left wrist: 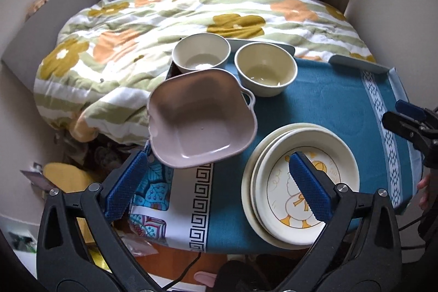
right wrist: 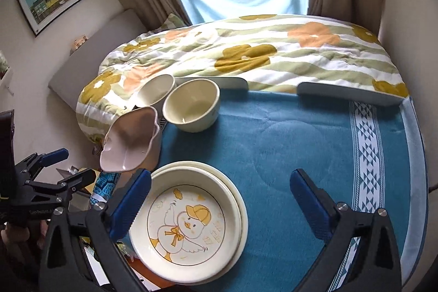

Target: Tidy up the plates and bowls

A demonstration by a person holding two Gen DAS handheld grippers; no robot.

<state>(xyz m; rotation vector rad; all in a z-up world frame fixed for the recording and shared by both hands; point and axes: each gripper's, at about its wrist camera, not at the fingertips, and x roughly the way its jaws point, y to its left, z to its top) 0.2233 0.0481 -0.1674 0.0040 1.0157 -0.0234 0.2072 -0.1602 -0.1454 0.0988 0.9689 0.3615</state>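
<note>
A pink square bowl [left wrist: 202, 122] [right wrist: 130, 142] sits at the table's left edge. Two cream round bowls stand behind it, one further left [left wrist: 201, 52] [right wrist: 156, 90] and one to the right [left wrist: 265, 67] [right wrist: 191, 106]. A duck-pattern plate [left wrist: 303, 188] [right wrist: 186, 223] lies stacked on another cream plate [left wrist: 247, 190] [right wrist: 241, 207] at the front. My left gripper [left wrist: 219, 185] is open, just in front of the pink bowl; it also shows in the right wrist view [right wrist: 68, 163]. My right gripper [right wrist: 221, 201] is open above the plates' right side and holds nothing.
A blue cloth [right wrist: 301, 144] covers the table, with grey raised edge guards [right wrist: 347, 93] at the back. A floral quilt [left wrist: 142, 26] lies on the bed behind. Clutter sits on the floor [left wrist: 65, 177] to the left of the table.
</note>
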